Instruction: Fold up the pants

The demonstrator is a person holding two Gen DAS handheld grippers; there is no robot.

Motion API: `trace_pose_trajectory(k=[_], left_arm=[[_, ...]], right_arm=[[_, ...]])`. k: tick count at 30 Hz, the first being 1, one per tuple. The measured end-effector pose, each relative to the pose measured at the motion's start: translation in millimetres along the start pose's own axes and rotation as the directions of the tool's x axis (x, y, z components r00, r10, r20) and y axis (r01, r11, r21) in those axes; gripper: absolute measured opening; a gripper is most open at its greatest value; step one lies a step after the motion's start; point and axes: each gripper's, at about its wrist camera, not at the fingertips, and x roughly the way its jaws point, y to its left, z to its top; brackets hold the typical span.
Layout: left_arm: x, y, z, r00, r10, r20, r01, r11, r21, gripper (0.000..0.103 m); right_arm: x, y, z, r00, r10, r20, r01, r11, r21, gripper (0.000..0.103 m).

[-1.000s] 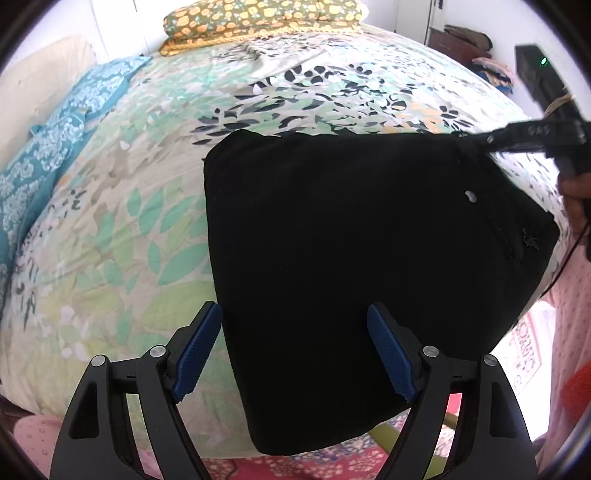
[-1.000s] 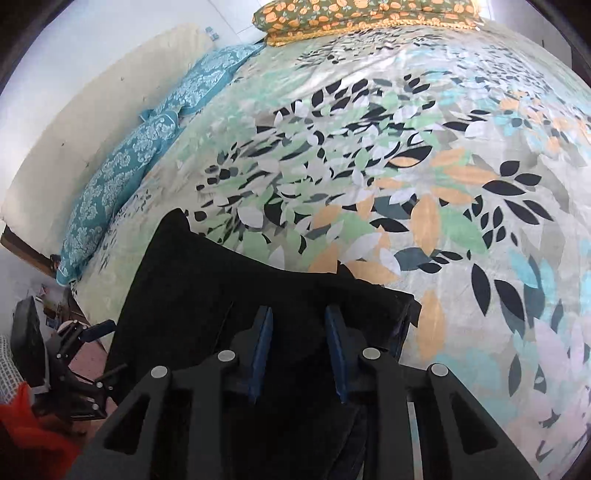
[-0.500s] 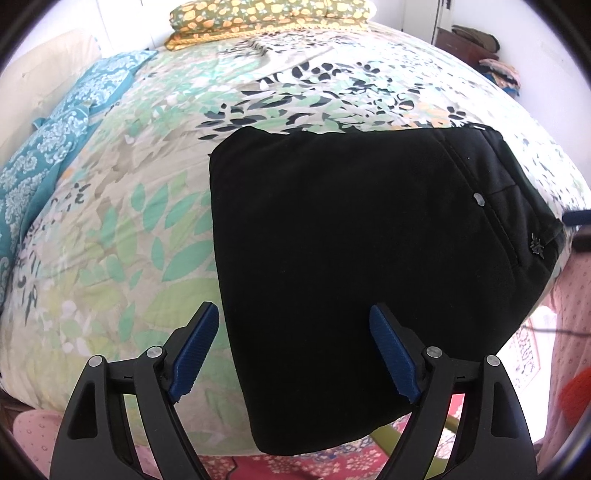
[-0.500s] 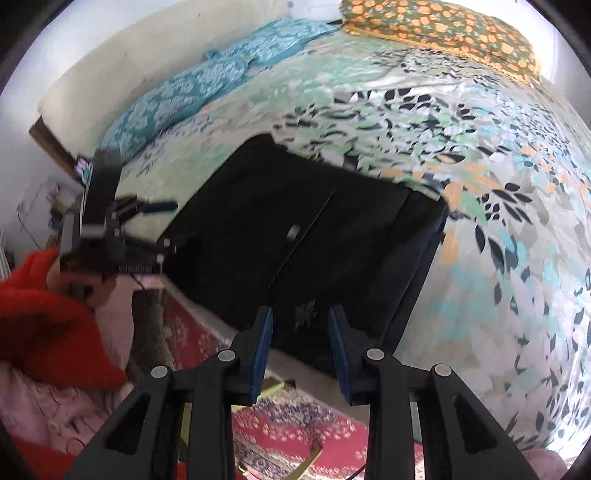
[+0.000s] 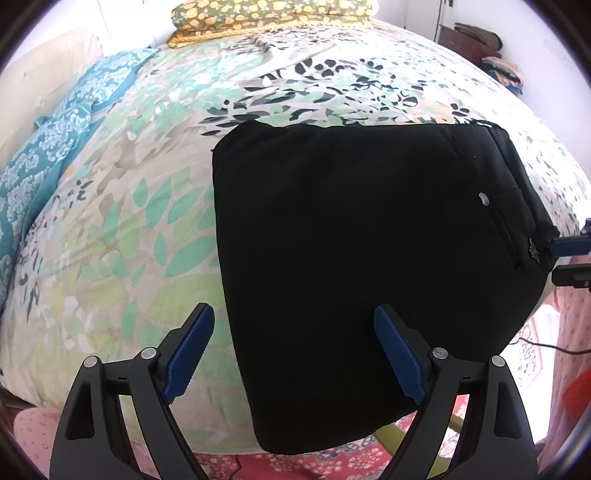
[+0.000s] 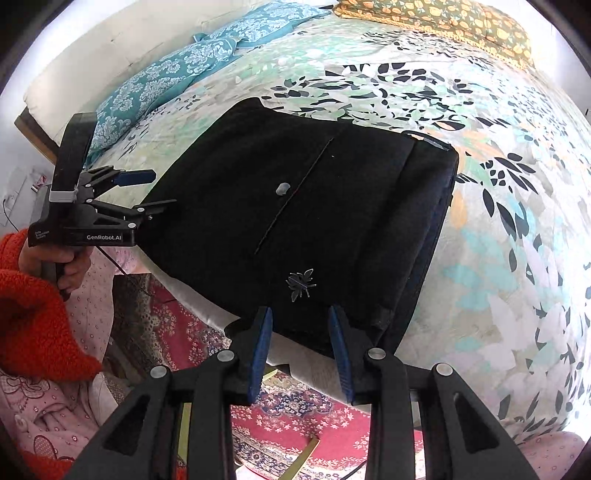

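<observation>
The black pants (image 5: 351, 240) lie folded into a flat square near the front edge of the floral bedspread (image 5: 147, 206). A small button (image 6: 282, 189) and a leaf emblem (image 6: 301, 283) show on top. My left gripper (image 5: 293, 314) hovers over the pants' near left edge. Its jaws are wide and still opening, with the pads clear of the cloth. My right gripper (image 6: 300, 314) hangs just above the near edge by the emblem. Its jaws are narrow and opening, and they press on nothing. In the right wrist view the left gripper (image 6: 155, 190) is beside the pants' left side.
Teal pillows (image 5: 55, 155) line the left side of the bed and a yellow patterned pillow (image 5: 273, 14) lies at the far end. A person's hand (image 6: 70, 266) in a red sleeve holds the left gripper. A red patterned rug (image 6: 295, 413) covers the floor below the bed edge.
My right gripper left the pants' far right corner and drew back to their near edge, rolling as it went. The left gripper stayed put and its jaws widened slightly.
</observation>
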Motion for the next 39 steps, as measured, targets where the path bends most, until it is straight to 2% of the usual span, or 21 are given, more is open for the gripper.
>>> trace_pose_trajectory(k=[7,10,12,14,15,16,17,19,21,23,25,27,30,32,34,35,36,37,38,39], left_arm=[[1,4,0,1.000,-0.018,-0.017,0.018,0.999,-0.030,0.093],[-2,8,0,0.999,-0.040,-0.020,0.039,0.998,-0.050,0.093],[-7,17,2,0.997,-0.076,0.002,0.076,0.994,-0.081,0.093],[-13,39,7,0.993,-0.115,0.041,0.120,0.979,-0.163,0.094],[-13,47,9,0.990,-0.130,0.049,0.138,0.970,-0.199,0.094],[-9,61,10,0.987,-0.156,0.051,0.163,0.954,-0.253,0.094],[-4,72,12,0.983,-0.180,0.046,0.185,0.936,-0.298,0.094],[11,94,12,0.971,-0.239,0.029,0.232,0.894,-0.384,0.094],[26,107,12,0.951,-0.309,0.010,0.283,0.855,-0.434,0.094],[40,111,13,0.928,-0.374,-0.008,0.328,0.825,-0.461,0.094],[50,109,13,0.918,-0.396,-0.032,0.339,0.822,-0.458,0.094],[53,105,15,0.911,-0.411,-0.030,0.357,0.823,-0.443,0.095],[59,100,23,0.881,-0.473,-0.010,0.422,0.795,-0.435,0.095],[70,94,30,0.856,-0.517,-0.007,0.463,0.771,-0.437,0.096],[76,88,38,0.849,-0.528,-0.010,0.471,0.767,-0.436,0.096],[77,83,41,0.847,-0.532,-0.011,0.476,0.767,-0.430,0.092],[77,78,43,0.840,-0.543,-0.020,0.486,0.767,-0.420,0.081],[76,73,44,0.846,-0.532,-0.043,0.472,0.783,-0.405,0.064],[72,70,44,0.859,-0.509,-0.048,0.454,0.803,-0.386,0.052],[68,71,43,0.861,-0.507,-0.039,0.457,0.805,-0.378,0.045]], right_arm=[[0,7,0,1.000,-0.004,-0.006,0.004,1.000,-0.026,0.045],[-8,3,0,0.999,0.043,-0.010,-0.043,0.999,-0.001,0.049],[-21,-9,-1,0.995,0.099,0.024,-0.100,0.994,0.044,0.049],[-31,-27,-1,0.991,0.116,0.073,-0.122,0.988,0.092,0.056],[-34,-37,-1,0.989,0.111,0.093,-0.121,0.986,0.116,0.064],[-35,-45,0,0.988,0.111,0.108,-0.125,0.983,0.135,0.069],[-33,-56,2,0.984,0.130,0.123,-0.148,0.977,0.156,0.070],[-19,-81,6,0.969,0.208,0.136,-0.235,0.944,0.231,0.070],[3,-108,8,0.944,0.299,0.139,-0.329,0.882,0.336,0.070],[27,-125,8,0.928,0.350,0.129,-0.371,0.829,0.419,0.070],[44,-133,10,0.912,0.391,0.123,-0.402,0.795,0.454,0.070],[54,-138,12,0.886,0.444,0.136,-0.452,0.758,0.470,0.070],[64,-140,20,0.858,0.491,0.153,-0.499,0.724,0.477,0.071],[71,-138,25,0.850,0.503,0.157,-0.512,0.715,0.475,0.073],[76,-134,29,0.847,0.503,0.170,-0.518,0.714,0.472,0.075],[77,-131,31,0.852,0.494,0.175,-0.514,0.720,0.467,0.075],[77,-128,30,0.857,0.484,0.175,-0.506,0.731,0.457,0.074],[76,-126,29,0.861,0.479,0.174,-0.502,0.742,0.445,0.062],[75,-125,27,0.853,0.488,0.186,-0.516,0.733,0.442,0.055],[72,-126,24,0.845,0.495,0.203,-0.530,0.721,0.447,0.050]])
